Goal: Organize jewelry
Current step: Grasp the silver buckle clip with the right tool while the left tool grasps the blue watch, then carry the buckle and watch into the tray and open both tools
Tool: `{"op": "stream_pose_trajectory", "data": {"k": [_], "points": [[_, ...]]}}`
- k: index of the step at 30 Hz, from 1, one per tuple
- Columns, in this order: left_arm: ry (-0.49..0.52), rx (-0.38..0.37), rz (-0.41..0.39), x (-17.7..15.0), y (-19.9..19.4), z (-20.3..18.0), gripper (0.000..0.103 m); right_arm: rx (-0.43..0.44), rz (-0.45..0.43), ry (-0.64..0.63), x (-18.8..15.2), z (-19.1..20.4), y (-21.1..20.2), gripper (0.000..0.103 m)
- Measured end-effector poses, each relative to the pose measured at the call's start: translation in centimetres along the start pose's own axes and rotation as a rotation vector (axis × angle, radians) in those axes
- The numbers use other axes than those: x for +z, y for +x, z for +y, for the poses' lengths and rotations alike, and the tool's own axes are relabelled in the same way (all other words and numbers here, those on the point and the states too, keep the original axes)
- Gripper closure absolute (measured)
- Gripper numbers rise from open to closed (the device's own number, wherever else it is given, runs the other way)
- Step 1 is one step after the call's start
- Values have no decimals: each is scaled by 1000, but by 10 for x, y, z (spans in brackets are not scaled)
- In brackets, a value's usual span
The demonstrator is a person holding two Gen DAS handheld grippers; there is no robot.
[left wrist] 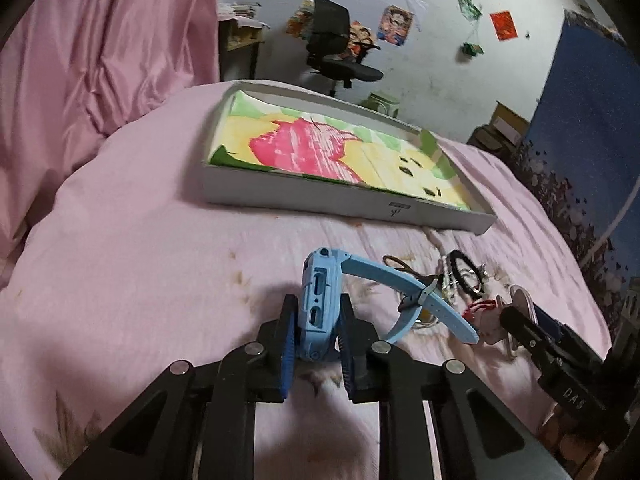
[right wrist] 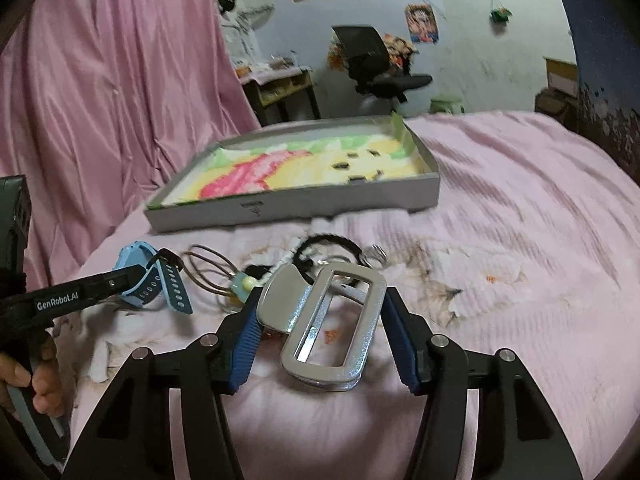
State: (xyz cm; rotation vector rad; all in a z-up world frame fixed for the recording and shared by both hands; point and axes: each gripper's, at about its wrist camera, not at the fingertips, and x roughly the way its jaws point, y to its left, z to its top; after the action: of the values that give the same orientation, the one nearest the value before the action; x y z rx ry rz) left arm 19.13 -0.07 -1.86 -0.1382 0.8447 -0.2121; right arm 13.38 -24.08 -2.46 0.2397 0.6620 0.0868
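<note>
While the watch [left wrist: 320, 308] is pinched by its blue case between the left gripper [left wrist: 318, 344] pads, its strap loops off to the right and flops free, so I'd guess it's light but a bit swingy; holding the hard case instead of the soft strap looks like the right call. The right gripper [right wrist: 320, 332] sits around a silver buckle [right wrist: 332, 320]: the left pad touches its curved plate, but the right pad looks just off the frame, so honestly I can't tell if it's clamped. That buckle looks stiff, smooth and probably slippery, heavier than the rest, so I'd grab across the flat frame sides. Just behind both, the rest of the pile lies on the pink bedspread [right wrist: 520, 208]: a black hair tie [right wrist: 326, 242], a thin brown cord [right wrist: 208, 264] and a ring [right wrist: 374, 256], all small and fiddly. Further back sits the open grey box [right wrist: 296, 204] with the colourful liner, nothing in it that I can see.
</note>
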Motion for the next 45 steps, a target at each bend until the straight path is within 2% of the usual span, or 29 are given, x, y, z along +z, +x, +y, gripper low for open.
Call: {"op": "stream_pose_trajectory", "data": {"k": [8,13,18,21,26,33,40,45], "points": [[-48,2,-121,15,-28,3,85,50,-140,-40,19,11,-17,50],[-37,38,-179,44,-19,2,85,93,-186,-48,46,17,-9,50],[-44,54,-201,72,-1,7,85,96,-207,-90,81,28,21,50],[-72,61,-200,84,12,16,85,91,-198,-98,98,33,44,50],[-126,128,-189,99,34,29,85,62,-175,-109,111,43,73,50],[-131,232,-114,104,60,38,85,11,-85,-135,118,49,109,50],[-91,256,-62,103,74,34,84,5,45,-136,108,45,133,50],[-92,223,-32,101,78,36,82,25,64,-124,106,40,134,49]]}}
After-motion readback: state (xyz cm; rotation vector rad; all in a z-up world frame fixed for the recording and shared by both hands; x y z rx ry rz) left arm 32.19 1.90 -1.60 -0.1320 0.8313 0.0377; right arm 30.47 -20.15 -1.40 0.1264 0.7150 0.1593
